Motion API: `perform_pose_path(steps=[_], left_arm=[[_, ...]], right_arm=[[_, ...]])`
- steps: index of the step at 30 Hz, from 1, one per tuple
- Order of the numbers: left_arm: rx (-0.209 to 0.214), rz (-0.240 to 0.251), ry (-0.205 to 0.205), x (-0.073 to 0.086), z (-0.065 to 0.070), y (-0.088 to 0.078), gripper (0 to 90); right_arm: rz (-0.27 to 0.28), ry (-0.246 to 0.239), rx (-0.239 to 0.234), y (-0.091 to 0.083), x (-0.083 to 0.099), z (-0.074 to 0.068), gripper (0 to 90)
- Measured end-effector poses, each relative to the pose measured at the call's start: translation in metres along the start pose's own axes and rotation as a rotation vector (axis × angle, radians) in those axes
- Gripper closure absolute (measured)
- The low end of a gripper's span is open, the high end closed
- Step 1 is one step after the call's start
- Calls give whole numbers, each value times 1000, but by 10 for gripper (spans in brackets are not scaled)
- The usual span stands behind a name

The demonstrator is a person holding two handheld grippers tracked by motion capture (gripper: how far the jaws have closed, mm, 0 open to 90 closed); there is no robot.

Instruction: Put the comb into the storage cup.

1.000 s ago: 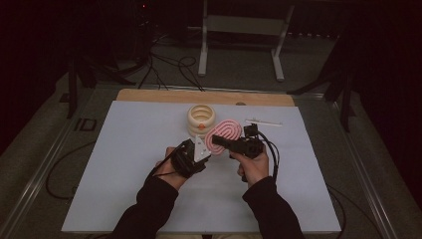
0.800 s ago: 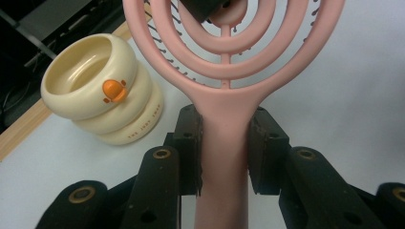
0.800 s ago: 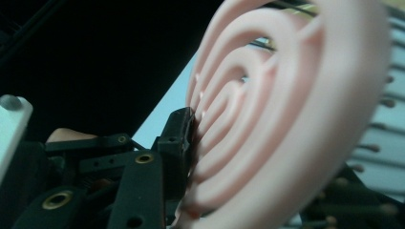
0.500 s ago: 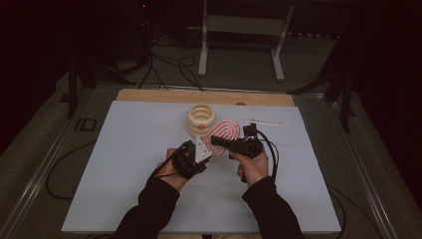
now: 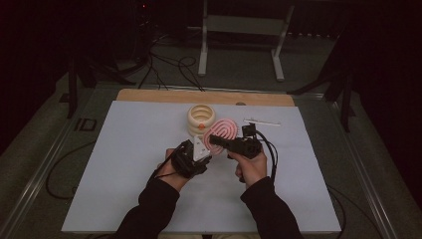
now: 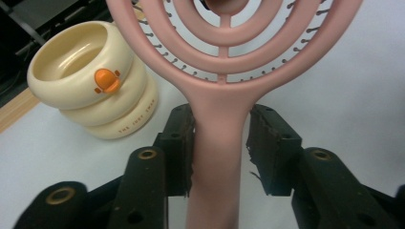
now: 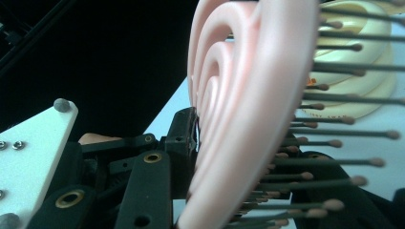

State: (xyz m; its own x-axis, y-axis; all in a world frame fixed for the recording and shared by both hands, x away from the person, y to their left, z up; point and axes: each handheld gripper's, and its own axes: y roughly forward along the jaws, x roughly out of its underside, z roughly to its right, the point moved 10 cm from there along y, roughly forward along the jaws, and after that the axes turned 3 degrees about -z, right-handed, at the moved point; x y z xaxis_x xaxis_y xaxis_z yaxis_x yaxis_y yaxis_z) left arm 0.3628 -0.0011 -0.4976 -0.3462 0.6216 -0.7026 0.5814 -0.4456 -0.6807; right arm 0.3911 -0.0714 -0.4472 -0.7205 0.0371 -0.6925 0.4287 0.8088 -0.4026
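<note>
— Dark room all round, cables and a metal stand [image 5: 239, 40] on the floor behind; what sits on the counter [image 5: 124, 189]?

— White sheet covers it, with a strip of bare wood along the far edge. Near the middle of that far edge stands a cream ringed holder [image 5: 200, 118] with a small orange duck mark on its side. A thin white stick [image 5: 263, 121] lies just beside it, toward the far right corner

— And the pink hairbrush [image 5: 223, 130]?

— Held up off the counter, between the two hands, just in front of the cream holder. Its head is a set of nested pink loops with dark bristles

— Who has it?

— Both are on it. The right gripper [image 5: 215, 141] has its fingers clamped on the brush head; in the right gripper view a black pad [image 7: 184, 138] presses flat against the pink rim, bristles running off to the right

— The left gripper [image 5: 199, 149]?

— Its fingers have just been opening. In the left gripper view the handle [image 6: 217, 157] stands between them: the left pad [image 6: 179, 148] touches it, the right pad [image 6: 267, 148] stands off with a clear gap, so the fingers are apart, not gripping
</note>
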Motion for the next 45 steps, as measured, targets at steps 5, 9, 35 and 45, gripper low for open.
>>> perform_pose_path(steps=[5,9,35,45], left_arm=[[-2,13,-16,-1,-2,-1,415],[-20,46,-45,-2,-5,-5,267],[-79,181,-245,52,-51,-46,3],[-116,238,-334,100,-75,-64,2]], right_arm=[[-2,-5,-3,0,0,-1,629],[-6,1,-6,0,1,-1,629],[-5,-22,3,-2,-4,-3,637],[5,-17,4,-5,-7,0,636]])
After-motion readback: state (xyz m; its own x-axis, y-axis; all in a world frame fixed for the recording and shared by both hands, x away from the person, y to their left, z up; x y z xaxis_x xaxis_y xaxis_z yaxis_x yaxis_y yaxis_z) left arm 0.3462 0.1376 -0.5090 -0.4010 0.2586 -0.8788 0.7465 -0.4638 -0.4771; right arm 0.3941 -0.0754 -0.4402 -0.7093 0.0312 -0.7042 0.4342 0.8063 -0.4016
